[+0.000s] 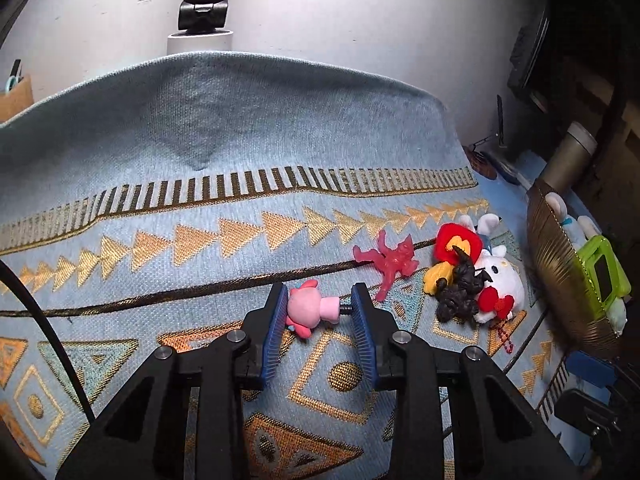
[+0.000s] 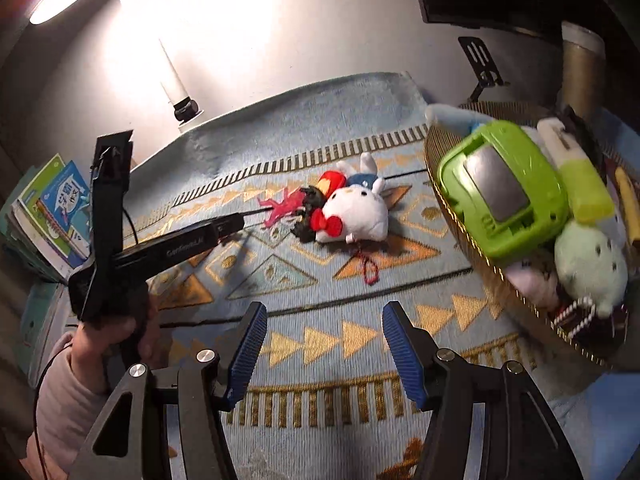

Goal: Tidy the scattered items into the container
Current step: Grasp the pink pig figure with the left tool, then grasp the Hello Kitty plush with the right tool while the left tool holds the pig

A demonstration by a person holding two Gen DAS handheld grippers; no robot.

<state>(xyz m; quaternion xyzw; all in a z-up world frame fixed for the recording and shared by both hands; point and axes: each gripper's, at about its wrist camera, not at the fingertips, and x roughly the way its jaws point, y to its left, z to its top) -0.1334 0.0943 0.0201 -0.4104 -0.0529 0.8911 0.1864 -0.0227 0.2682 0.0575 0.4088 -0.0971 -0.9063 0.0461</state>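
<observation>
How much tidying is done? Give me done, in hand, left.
Done: the basket already holds a green toy and soft toys. In hand: the left gripper is shut on a pink figure; the right gripper is open and empty. Left: the red figure, black figure and white plush on the cloth.

Toy heap (image 1: pixel 460 276) on the cloth (image 1: pixel 240 152), basket (image 1: pixel 560 272) to its right, toy phone (image 2: pixel 502 208) inside

Pale lettering runs along the black body of the left tool (image 2: pixel 236 222) in the right wrist view (it seems to begin "Gen", the rest too blurred to read). A blue book cover (image 2: pixel 66 204) at the left edge carries Chinese characters, too small to make out.
</observation>
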